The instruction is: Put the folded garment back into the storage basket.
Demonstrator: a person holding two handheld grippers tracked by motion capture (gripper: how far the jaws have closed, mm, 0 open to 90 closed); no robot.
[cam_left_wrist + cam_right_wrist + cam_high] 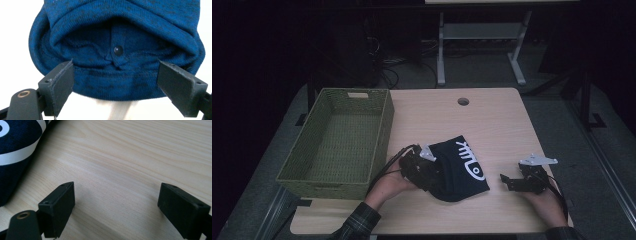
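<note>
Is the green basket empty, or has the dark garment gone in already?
Empty. The basket shows only its bare woven floor, and the garment lies on the table beside it, at the left gripper.

High view dim, murky surroundings; gripper views bright, overexposed background.

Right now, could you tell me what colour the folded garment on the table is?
Dark blue knit garment with a white printed design; the left gripper view shows it best.

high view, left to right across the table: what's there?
Green woven basket → left gripper at the near-left edge of the dark blue garment → right gripper, jaws open over bare table.
</note>
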